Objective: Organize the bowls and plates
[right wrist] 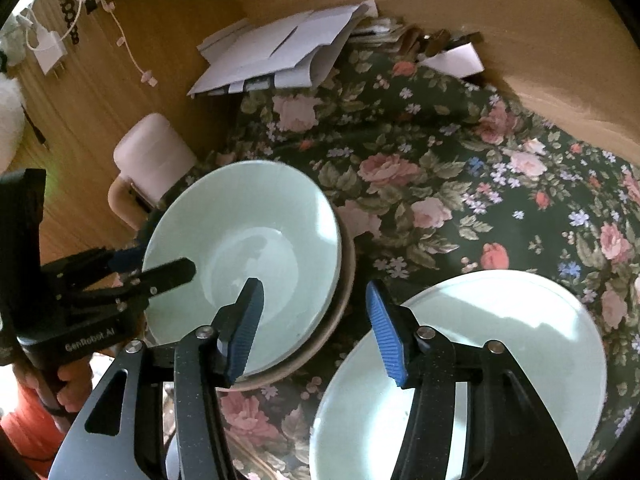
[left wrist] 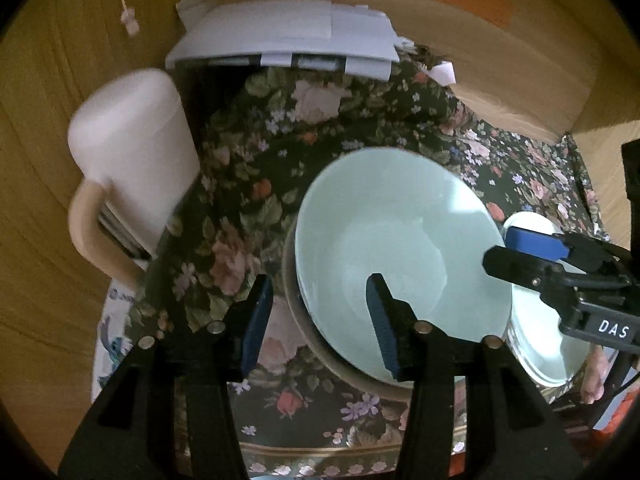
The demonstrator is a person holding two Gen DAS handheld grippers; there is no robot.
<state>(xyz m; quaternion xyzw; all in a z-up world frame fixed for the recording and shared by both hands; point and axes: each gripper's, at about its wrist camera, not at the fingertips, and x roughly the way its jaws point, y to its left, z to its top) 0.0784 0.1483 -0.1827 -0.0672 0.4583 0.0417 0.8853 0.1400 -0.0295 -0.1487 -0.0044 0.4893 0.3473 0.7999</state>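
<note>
Landmark: the bowl [left wrist: 400, 240], pale green, seated tilted in a darker bowl [left wrist: 320, 344] on the floral cloth [left wrist: 280, 140]; all places below are given from it.

Left of the bowl: a cream jug [left wrist: 132, 152] stands well apart, by the wooden wall; papers [left wrist: 288, 36] lie beyond it, at the far edge of the cloth.

Left gripper [left wrist: 320, 320]: jaws parted and released, nothing clamped; the bowl's left rim passes between them, one finger outside over the cloth, the other over the bowl's inside; no pad appears to press on the rim.

Right gripper [right wrist: 316, 328]: jaws parted and released likewise; it straddles the bowl's right rim, left finger over the inside, right finger outside, above the gap toward the plate [right wrist: 500, 360].

Right of the bowl: the plate lies just beside it, flat, probably atop a second plate, though the edge is unclear.

Contents: the bowl is empty; the plate is bare.

Judgement: both grippers are about equally near the bowl, at opposite rims; the right gripper is the nearer to the plate; the next move depends on which rim is re-gripped.
</note>
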